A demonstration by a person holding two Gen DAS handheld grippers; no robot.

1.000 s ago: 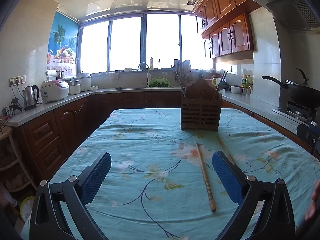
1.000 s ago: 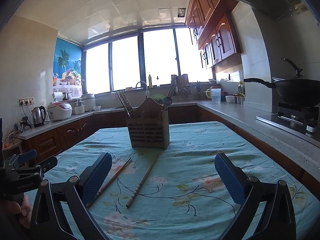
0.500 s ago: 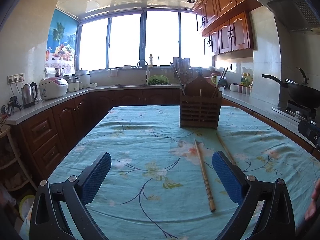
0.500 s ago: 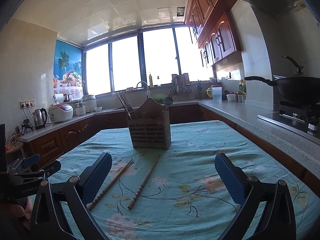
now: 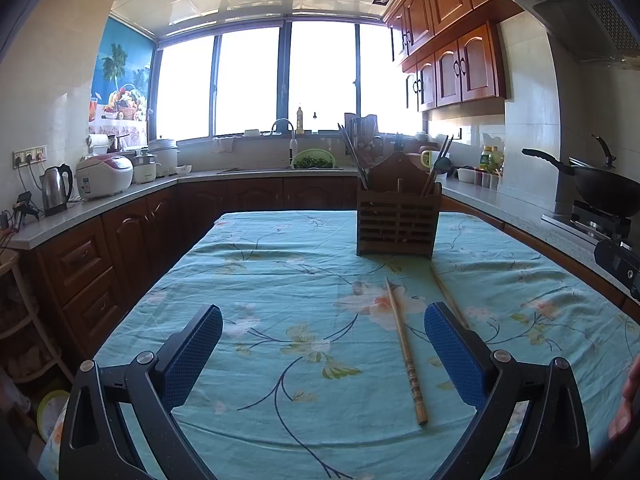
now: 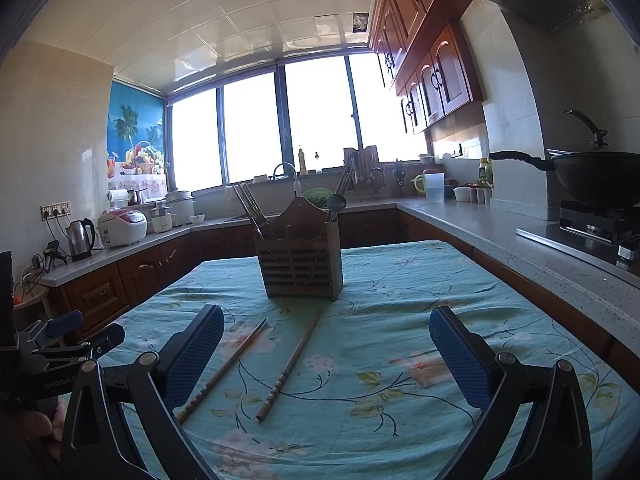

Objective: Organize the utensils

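Two wooden chopsticks lie loose on the teal floral tablecloth: one chopstick (image 5: 405,350) (image 6: 222,369) and a second chopstick (image 5: 447,295) (image 6: 289,363) to its right. Behind them stands a brown slatted wooden utensil holder (image 5: 395,222) (image 6: 301,265) with chopsticks and a ladle sticking out. My left gripper (image 5: 323,346) is open and empty, hovering near the first chopstick. My right gripper (image 6: 326,348) is open and empty too, with both chopsticks lying between its fingers further ahead. The left gripper's body (image 6: 60,352) shows at the right wrist view's left edge.
The table (image 5: 260,272) sits in a kitchen with wooden cabinets on three sides. A kettle (image 5: 56,189) and rice cooker (image 5: 105,176) stand on the left counter, a black wok (image 5: 600,188) on the stove at right. A hand (image 5: 626,404) shows at the right edge.
Both cameras have tilted up slightly and edged forward, so the holder and chopsticks sit a little lower and larger in view. Nothing on the table has moved; both grippers stay open.
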